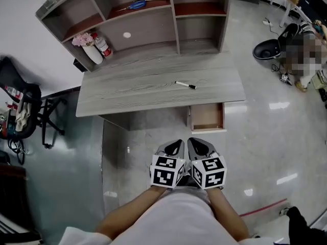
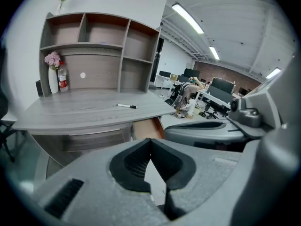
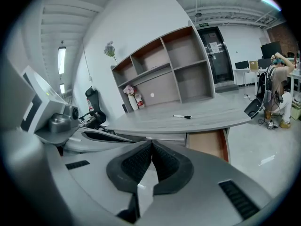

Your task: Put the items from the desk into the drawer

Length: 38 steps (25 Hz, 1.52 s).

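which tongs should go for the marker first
Right, marginally: the marker lies roughly centred ahead of both, but the open drawer sits ahead of the right tongs, not the left tongs. Both shut.

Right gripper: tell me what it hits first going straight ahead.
Probably the front edge of the desk, just beside the open drawer; nothing nearer shows, but depth is unclear.

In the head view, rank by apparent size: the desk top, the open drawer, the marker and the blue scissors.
1. desk top
2. open drawer
3. marker and blue scissors: these look about alike, and the scissors lie farther from the camera, so they are left unranked.
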Tool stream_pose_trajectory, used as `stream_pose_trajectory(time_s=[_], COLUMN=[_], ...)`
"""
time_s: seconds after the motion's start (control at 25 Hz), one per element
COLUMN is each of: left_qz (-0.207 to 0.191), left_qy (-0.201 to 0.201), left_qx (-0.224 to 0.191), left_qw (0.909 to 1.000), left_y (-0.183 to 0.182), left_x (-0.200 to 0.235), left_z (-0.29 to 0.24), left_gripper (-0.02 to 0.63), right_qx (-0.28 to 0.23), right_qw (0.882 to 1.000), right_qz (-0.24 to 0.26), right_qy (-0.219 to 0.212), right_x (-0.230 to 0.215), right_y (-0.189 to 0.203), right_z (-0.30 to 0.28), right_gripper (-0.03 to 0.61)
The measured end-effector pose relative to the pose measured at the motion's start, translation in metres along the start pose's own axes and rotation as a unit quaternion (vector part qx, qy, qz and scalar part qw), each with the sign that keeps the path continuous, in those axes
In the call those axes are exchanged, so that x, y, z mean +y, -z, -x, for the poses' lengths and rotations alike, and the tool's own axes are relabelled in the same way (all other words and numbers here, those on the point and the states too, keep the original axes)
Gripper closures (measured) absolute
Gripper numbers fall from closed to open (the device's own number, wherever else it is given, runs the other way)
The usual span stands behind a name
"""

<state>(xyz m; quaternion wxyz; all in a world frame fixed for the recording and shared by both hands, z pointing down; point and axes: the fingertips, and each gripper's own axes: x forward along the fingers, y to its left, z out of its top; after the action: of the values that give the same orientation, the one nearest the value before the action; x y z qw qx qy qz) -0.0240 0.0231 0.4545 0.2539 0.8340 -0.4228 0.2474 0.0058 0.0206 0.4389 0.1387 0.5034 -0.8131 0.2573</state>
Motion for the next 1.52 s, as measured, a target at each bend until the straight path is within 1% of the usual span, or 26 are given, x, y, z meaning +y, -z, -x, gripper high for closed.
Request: stream_pose_trajectory(time_s=[0.24, 0.44, 0.64, 0.8, 1.04, 1.36, 1.52], left_qz=[-0.014, -0.021, -0.021, -0.021, -0.010, 0.002, 0.008], left_qy=[-0.013, -0.009, -0.004, 0.006, 0.012, 0.010, 0.013], left_qx=[-0.005, -0.004, -0.003, -0.006, -0.005, 0.002, 0.011], left_qw=[0.9998, 0.9997, 0.9998, 0.9998, 0.9999, 0.9999, 0.9998], left_y=[-0.022, -0.030, -0.032, -0.041, -0.057, -0.083, -0.092], left_x=[-0.009, -0.021, -0.023, -0.024, -0.013, 0.020, 0.034], left_z=[-0.019, -0.029, -0.042, -0.057, -0.080, -0.112, -0.129], left_gripper=[0.612, 0.612, 0.612, 0.612, 0.612, 0.612, 0.612], right_qx=[-0.018, -0.017, -0.015, -0.012, -0.006, 0.010, 0.022], right_qw=[1.000, 1.000, 1.000, 1.000, 1.000, 1.000, 0.999], right_qz=[0.003, 0.002, -0.001, 0.000, 0.008, 0.014, 0.028], right_qy=[-0.006, -0.006, 0.004, 0.012, 0.018, 0.013, 0.010], right_x=[-0.025, -0.037, -0.050, -0.063, -0.080, -0.096, -0.105], right_y=[-0.019, -0.021, -0.017, -0.021, -0.035, -0.056, -0.064], right_z=[-0.001, 0.003, 0.002, -0.005, -0.025, -0.070, -0.095], right_gripper=[0.577, 0.577, 0.577, 0.577, 0.577, 0.577, 0.577])
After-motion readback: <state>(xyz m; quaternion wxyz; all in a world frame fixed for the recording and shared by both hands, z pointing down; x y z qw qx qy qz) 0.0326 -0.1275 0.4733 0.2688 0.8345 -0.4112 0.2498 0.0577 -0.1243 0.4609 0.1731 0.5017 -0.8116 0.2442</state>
